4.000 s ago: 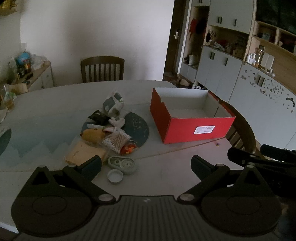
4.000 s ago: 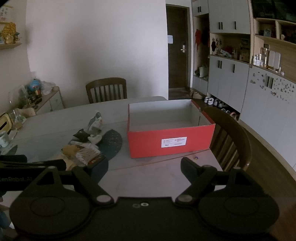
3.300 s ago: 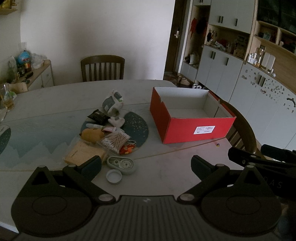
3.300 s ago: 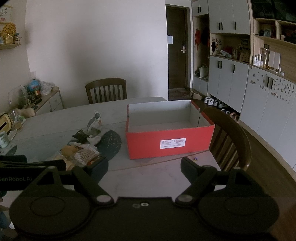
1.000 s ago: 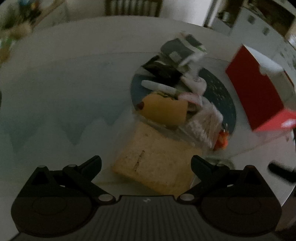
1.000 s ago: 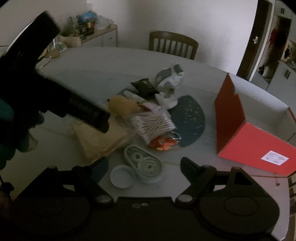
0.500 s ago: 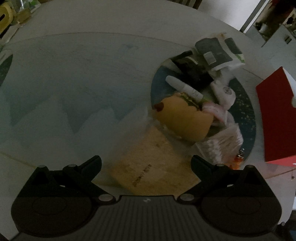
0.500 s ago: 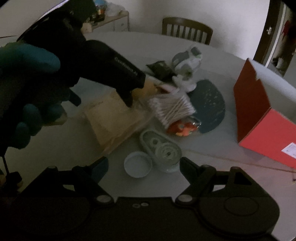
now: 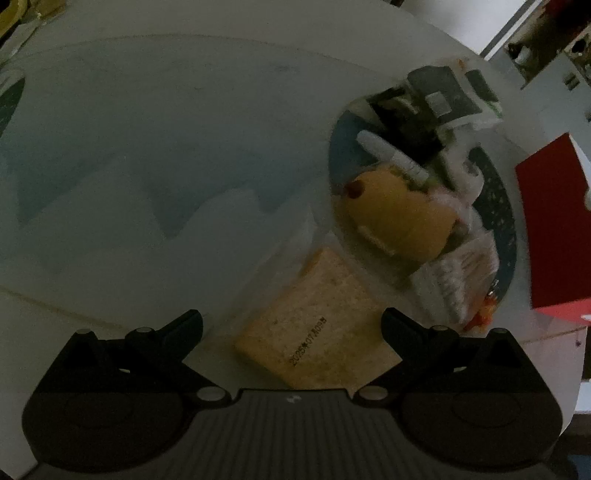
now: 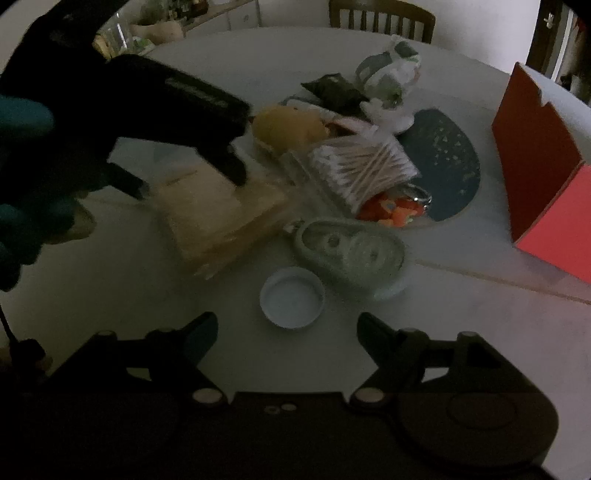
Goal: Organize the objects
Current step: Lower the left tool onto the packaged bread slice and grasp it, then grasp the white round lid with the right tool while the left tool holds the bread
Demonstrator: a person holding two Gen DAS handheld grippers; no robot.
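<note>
A bagged slice of bread (image 9: 317, 325) lies on the table between the tips of my open left gripper (image 9: 291, 325). In the right wrist view the left gripper (image 10: 188, 184) straddles the same bread (image 10: 218, 214) from above. Beside it lie a yellow plush toy (image 9: 399, 218), a bag of cotton swabs (image 10: 362, 162), a grey tape dispenser (image 10: 351, 251) and a white cap (image 10: 291, 297). My right gripper (image 10: 286, 330) is open and empty just in front of the cap. A red box (image 10: 546, 155) stands at the right.
A dark round mat (image 10: 447, 162) lies under part of the pile, with a black packet (image 10: 332, 90), a white tube (image 9: 391, 158) and a crumpled pouch (image 10: 391, 70). A wooden chair (image 10: 380, 14) stands behind the table. A sideboard with clutter (image 10: 162, 22) is at far left.
My left gripper has come down and forward onto the bread, which now sits between its tips. My right gripper has dropped closer to the white cap and tape dispenser.
</note>
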